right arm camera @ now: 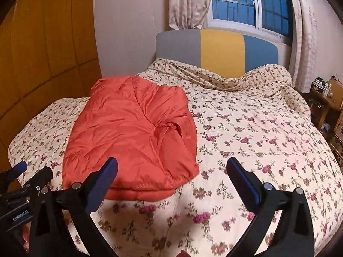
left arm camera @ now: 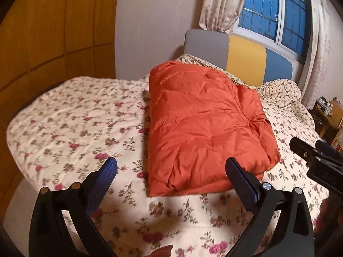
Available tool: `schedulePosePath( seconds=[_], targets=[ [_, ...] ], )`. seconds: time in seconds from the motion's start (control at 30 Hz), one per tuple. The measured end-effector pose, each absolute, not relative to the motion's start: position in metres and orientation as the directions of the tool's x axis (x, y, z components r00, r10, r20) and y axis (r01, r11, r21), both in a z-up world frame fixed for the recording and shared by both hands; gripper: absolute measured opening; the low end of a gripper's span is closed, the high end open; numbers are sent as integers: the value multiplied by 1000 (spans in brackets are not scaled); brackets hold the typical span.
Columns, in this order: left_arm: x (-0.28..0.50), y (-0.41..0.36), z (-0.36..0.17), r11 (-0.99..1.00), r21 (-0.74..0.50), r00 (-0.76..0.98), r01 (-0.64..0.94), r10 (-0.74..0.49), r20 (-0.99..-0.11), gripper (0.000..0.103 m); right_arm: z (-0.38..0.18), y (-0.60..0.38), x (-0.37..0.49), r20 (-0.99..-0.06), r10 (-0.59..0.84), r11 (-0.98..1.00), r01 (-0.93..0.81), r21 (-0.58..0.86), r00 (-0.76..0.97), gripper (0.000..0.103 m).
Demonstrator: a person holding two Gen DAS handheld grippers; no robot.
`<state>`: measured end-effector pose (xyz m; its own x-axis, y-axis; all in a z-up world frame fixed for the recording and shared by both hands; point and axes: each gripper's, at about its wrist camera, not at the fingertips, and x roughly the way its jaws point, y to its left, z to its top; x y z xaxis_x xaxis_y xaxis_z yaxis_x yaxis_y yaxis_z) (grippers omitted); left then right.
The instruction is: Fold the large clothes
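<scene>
Lying folded on the floral bedspread [right arm camera: 246,128], orange jacket [right arm camera: 133,132] touches neither tool.

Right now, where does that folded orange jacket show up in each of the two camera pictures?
Left wrist view: folded orange jacket lies centre, just beyond the open fingers, on the floral bedspread.
Right wrist view: jacket sits left of centre.
Shared landmark: the grey, yellow and blue headboard.

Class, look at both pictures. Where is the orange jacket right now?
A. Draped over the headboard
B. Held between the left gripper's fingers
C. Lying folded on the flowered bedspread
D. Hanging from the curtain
C: the orange jacket lies as a folded bundle on the flowered bedspread, and neither gripper holds it.
</scene>
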<state>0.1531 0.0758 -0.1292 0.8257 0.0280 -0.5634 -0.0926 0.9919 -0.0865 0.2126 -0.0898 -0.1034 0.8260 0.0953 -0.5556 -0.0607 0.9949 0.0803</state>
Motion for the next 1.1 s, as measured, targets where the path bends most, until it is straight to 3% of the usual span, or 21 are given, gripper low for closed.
schedulePosePath(
  seconds=[1.1],
  targets=[
    [114, 65, -111, 992, -85, 855, -89, 32, -518, 100, -103, -95, 168, -554, 104, 993, -56, 104, 826, 101]
  ],
)
